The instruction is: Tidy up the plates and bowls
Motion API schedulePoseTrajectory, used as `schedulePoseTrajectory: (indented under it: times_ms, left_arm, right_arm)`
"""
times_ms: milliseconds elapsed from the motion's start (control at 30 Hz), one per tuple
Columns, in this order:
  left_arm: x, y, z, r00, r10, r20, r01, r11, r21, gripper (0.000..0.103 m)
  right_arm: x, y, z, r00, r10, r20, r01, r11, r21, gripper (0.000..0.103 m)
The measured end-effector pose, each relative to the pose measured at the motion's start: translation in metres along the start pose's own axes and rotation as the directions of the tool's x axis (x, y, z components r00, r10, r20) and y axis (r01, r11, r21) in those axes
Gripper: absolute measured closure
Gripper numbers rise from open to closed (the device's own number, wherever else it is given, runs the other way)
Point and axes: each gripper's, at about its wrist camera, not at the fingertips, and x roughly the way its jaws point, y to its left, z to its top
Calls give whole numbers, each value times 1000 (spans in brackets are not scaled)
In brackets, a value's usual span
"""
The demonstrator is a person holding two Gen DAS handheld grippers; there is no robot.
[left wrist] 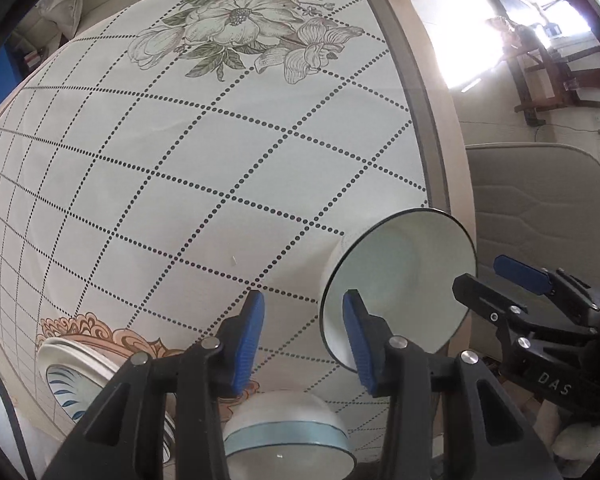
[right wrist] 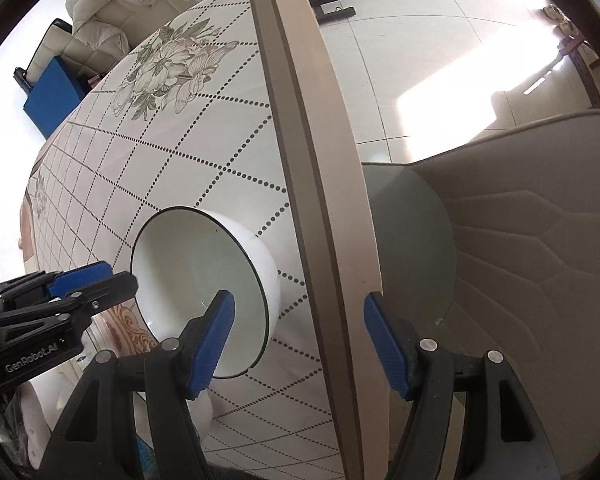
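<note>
Risk first: the white bowl (right wrist: pixel 204 284) sits near the table edge (right wrist: pixel 324 240), just ahead and to the left of the right gripper (right wrist: pixel 298 322); its left finger (right wrist: pixel 214 332) appears to reach over the rim into the bowl while its right finger (right wrist: pixel 384 344) hangs beyond the table edge, over the chair (right wrist: pixel 520 260); a close from this stance would, in my judgement, catch the table edge or shove the bowl sideways rather than pinch the wall; a thin rim grip on smooth glazed ware could also slip and let the bowl tip toward the floor; the left gripper (left wrist: pixel 304 340) crowds the same bowl, so a collision between the two tools is a further hazard

Right gripper: jaws set wide, nothing clamped; whether the left finger touches the bowl's inner face cannot be told

Left gripper: jaws moderately open, holding nothing; the white bowl lies just ahead and to its right, its right finger (left wrist: pixel 358 344) overlapping the rim in view, contact uncertain; directly below and between its fingers stands a blue-banded bowl (left wrist: pixel 288 436); below and to its left a stack of plates (left wrist: pixel 76 376) with blue pattern rests on the tablecloth (left wrist: pixel 220 160)
</note>
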Motion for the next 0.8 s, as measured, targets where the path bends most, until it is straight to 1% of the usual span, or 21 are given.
schedulePoseTrajectory:
  times_ms: [100,200,367,500,567,600,633,667,767,800]
  left_arm:
    - [10,-4,5,1000,10,-26,-10,1000,4,65]
    - [16,-6,6,999,20,-36,-20,1000,14,65]
    - [22,-11,9,999,31,-37,-30,999,32,65]
    - [25,-11,10,999,20,-29,-19,999,32,65]
    - [25,-13,8,1000,14,-21,-13,999,31,65]
    - [25,-14,8,1000,9,-19,-8,999,33,70]
    - [24,-14,7,1000,7,-16,-6,999,34,72]
    - [23,-14,7,1000,4,-15,-3,999,33,73]
    - [17,-8,4,1000,-13,-8,14,1000,26,75]
    - [17,-8,4,1000,-18,-10,19,1000,24,77]
  right_arm:
    - [6,6,4,1000,-22,-7,22,999,-40,35]
    - [9,9,7,1000,-17,-15,16,998,-58,35]
    - [12,16,10,1000,-17,-25,14,995,-94,36]
    - [16,18,13,999,-11,-35,8,994,-110,37]
    - [17,19,14,999,-7,-38,3,994,-111,41]
    - [18,19,14,999,0,-40,-5,994,-109,43]
    - [19,19,15,999,6,-43,-11,994,-107,44]
    - [19,19,15,999,10,-43,-14,994,-105,49]
    - [17,17,15,999,30,-43,-34,995,-97,54]
    - [15,13,14,998,40,-42,-44,995,-91,57]
